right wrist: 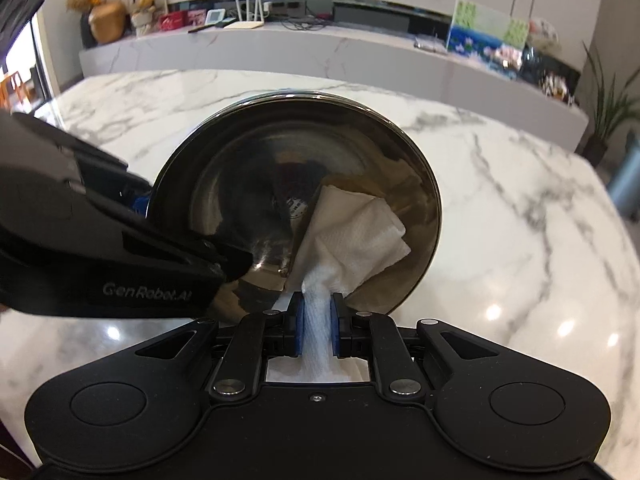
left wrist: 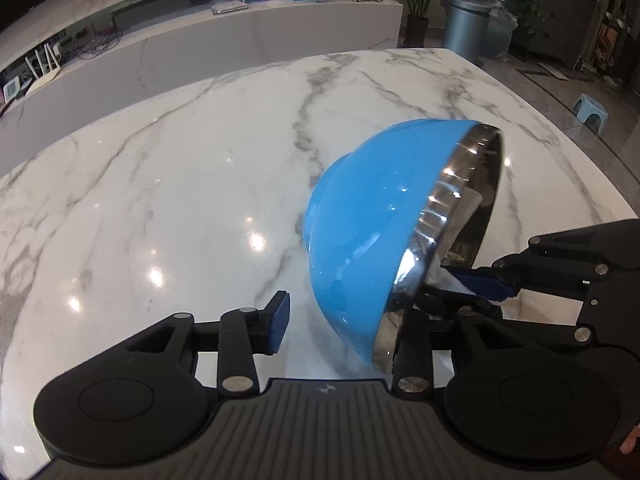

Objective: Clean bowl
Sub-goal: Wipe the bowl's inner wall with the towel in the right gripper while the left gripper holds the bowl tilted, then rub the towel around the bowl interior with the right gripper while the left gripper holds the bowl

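Note:
A bowl (left wrist: 360, 232), blue outside and shiny steel inside (right wrist: 248, 184), is tipped on its side over the marble table (left wrist: 160, 160). My left gripper (left wrist: 344, 320) stands wide around the bowl's lower rim; its left pad (left wrist: 280, 320) is apart from the blue wall and its right finger is hidden behind the rim. My right gripper (right wrist: 318, 320) is shut on a white paper towel (right wrist: 356, 232) that lies inside the bowl against the steel wall. The right gripper (left wrist: 480, 284) also shows in the left wrist view at the bowl's mouth.
The left gripper's body (right wrist: 100, 248) crosses the left of the right wrist view. The marble table's edge (left wrist: 560, 92) runs at the right, with a grey bin (left wrist: 466, 24) and a small stool (left wrist: 592, 114) on the floor beyond. A long marble counter (right wrist: 320, 52) with clutter stands behind.

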Demonstrator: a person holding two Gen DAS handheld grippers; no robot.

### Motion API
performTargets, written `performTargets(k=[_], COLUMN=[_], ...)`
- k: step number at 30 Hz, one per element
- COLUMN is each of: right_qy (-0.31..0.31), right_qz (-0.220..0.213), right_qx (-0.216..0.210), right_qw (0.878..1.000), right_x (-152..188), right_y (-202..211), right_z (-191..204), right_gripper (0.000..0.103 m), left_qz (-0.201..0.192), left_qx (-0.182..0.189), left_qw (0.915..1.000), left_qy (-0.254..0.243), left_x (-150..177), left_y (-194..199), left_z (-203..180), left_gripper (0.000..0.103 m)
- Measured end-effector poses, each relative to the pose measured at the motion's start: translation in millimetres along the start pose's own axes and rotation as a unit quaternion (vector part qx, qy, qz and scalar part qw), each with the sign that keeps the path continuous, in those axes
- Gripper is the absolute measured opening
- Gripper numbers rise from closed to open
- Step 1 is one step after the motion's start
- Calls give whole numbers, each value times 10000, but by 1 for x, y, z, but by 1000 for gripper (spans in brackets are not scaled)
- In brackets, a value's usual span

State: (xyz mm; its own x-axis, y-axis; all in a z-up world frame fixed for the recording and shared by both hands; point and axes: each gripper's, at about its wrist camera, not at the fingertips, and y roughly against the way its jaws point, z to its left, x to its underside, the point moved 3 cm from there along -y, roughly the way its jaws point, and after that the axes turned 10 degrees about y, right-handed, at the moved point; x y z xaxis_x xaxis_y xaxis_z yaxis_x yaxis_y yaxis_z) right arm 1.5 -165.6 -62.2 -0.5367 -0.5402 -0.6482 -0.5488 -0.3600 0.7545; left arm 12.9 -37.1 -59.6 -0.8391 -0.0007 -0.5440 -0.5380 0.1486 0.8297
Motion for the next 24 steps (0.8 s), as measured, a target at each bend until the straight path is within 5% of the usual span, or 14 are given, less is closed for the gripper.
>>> performTargets(k=[5,8,13,24], right_qy=[-534,-407,-120,1158], right_qz=[24,22,12,-151], right_qx=[-546,-498,-339,884], right_qw=[9971,9979,9994,9892], right_x=[-1,-4,-4,-2], right_y=[-1,-1,2,7], right_z=[-10,-8,-3,14], right_gripper=[11,11,11,10], left_qz=[91,151,173,100], left_qx=[96,177,134,-8], left_qw=[9998,9997,9997,9988], left_qy=[144,99,-96,-477], left_x=[0,1,1,1], left_y=[-2,-2,-1,5], left_z=[5,4,-1,-5], left_gripper=[36,26,24,23])
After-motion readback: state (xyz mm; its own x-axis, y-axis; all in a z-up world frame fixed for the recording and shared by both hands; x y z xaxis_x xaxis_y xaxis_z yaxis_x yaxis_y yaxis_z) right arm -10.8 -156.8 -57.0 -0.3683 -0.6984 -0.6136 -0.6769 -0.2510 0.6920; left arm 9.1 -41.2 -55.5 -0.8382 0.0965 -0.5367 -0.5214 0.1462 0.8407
